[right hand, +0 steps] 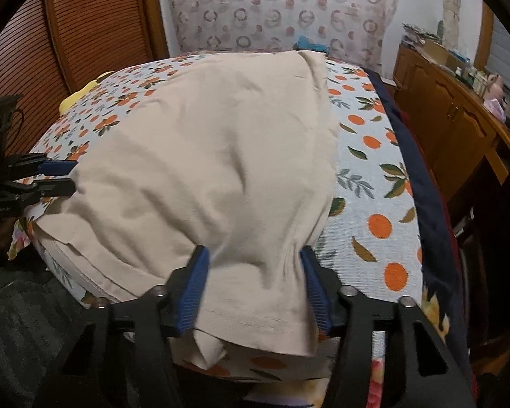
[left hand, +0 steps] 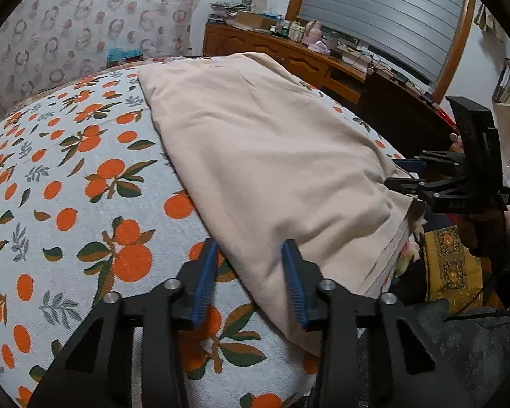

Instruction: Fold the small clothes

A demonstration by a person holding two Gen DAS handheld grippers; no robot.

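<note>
A beige garment (left hand: 261,156) lies folded on the orange-print bed cover (left hand: 78,183). My left gripper (left hand: 251,275) is open at the garment's near left corner. Its left pad (left hand: 205,272) rests on the cover beside the cloth edge, and its right pad (left hand: 294,282) lies on the cloth, which stays flat between them. In the right wrist view my right gripper (right hand: 255,287) is shut on the garment (right hand: 207,149), near the hem, with cloth bunched and puckered between the pads. The left gripper (right hand: 63,176) shows at the far left corner, and the right gripper (left hand: 404,173) at the hem's other end.
The bed cover (right hand: 367,183) ends at a dark blue border (right hand: 425,183) on the right. A wooden dresser (left hand: 289,51) crowded with small items stands beyond the bed. A patterned curtain (right hand: 282,3) hangs behind it. A wooden slatted door (right hand: 85,34) is at the left.
</note>
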